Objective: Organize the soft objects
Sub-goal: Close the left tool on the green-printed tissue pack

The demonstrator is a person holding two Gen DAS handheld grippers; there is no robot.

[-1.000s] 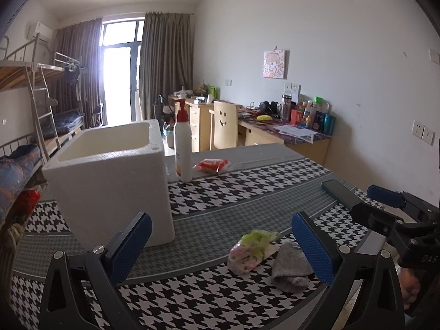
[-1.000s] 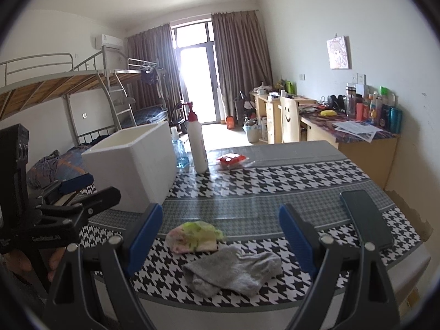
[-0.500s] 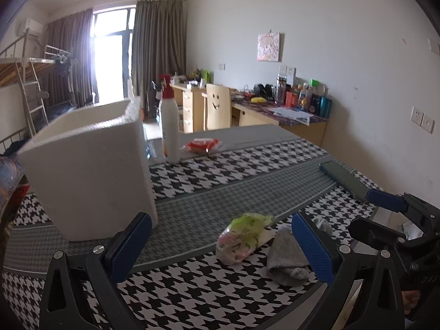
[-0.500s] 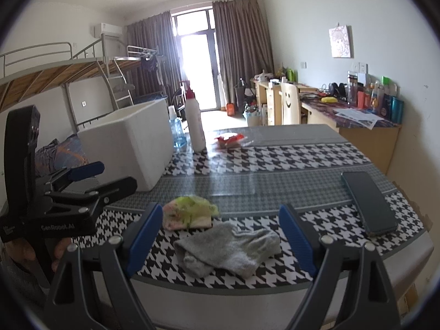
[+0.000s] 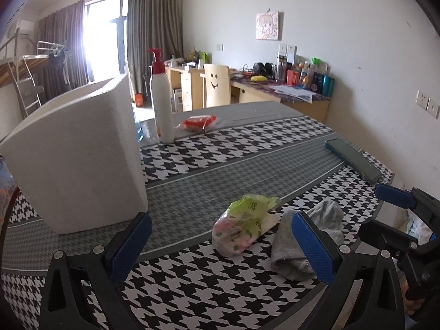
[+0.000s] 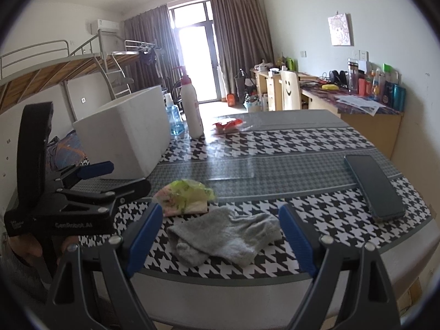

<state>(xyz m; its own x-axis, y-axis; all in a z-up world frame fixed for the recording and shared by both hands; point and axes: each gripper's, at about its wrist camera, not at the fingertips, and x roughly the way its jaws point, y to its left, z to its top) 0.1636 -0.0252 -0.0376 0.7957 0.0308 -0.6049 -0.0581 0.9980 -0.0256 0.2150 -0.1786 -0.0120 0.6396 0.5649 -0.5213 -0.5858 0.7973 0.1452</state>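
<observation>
A grey sock point(image 6: 225, 236) point(image 5: 308, 236) lies crumpled near the table's front edge. Just beyond it sits a soft green-and-pink packet point(image 6: 184, 196) point(image 5: 244, 224). A white foam box point(image 5: 79, 159) point(image 6: 126, 134) stands at the left, open on top. My left gripper point(image 5: 220, 246) is open and hovers low over the tablecloth, the packet just ahead between its blue pads. My right gripper point(image 6: 220, 238) is open too, its pads on either side of the sock and apart from it. Each gripper shows at the edge of the other's view.
A dark phone point(image 6: 374, 184) lies at the table's right side. A white pump bottle point(image 5: 162, 101), a blue bottle point(image 6: 174, 121) and a red snack pack point(image 5: 199, 122) stand at the back. A desk with a chair point(image 5: 217, 85) lies beyond; a bunk bed point(image 6: 55, 68) at left.
Both grippers have sunk toward the table. The left one has also swung so the foam box and packet sit further left in its view. Both stay open.
</observation>
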